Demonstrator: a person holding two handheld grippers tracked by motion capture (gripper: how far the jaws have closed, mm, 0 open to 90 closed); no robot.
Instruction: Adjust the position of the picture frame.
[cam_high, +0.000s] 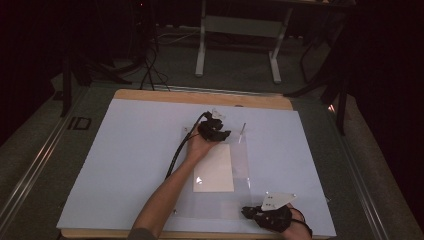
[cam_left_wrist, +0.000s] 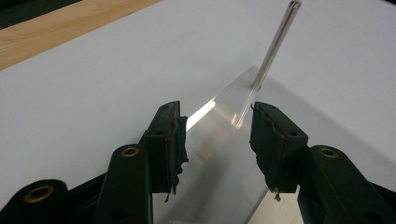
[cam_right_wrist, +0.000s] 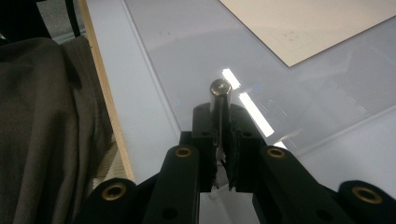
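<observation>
My left gripper (cam_left_wrist: 217, 135) is wide open over the clear sheet (cam_left_wrist: 224, 154). My right gripper (cam_right_wrist: 221, 140) squeezes a metal rod (cam_right_wrist: 219, 91).

- Wooden table (cam_high: 150, 95), with the bare wood showing as a strip along the far edge and a thin sliver at the near edge.
- A big white board (cam_high: 125, 165) lies flat on it and covers nearly the whole top.
- On the board, near the middle, there's a clear plastic sheet (cam_high: 242, 165), pretty glary.
- A cream paper sheet (cam_high: 215, 175) lies flat at that clear sheet, can't tell if over or under.
</observation>
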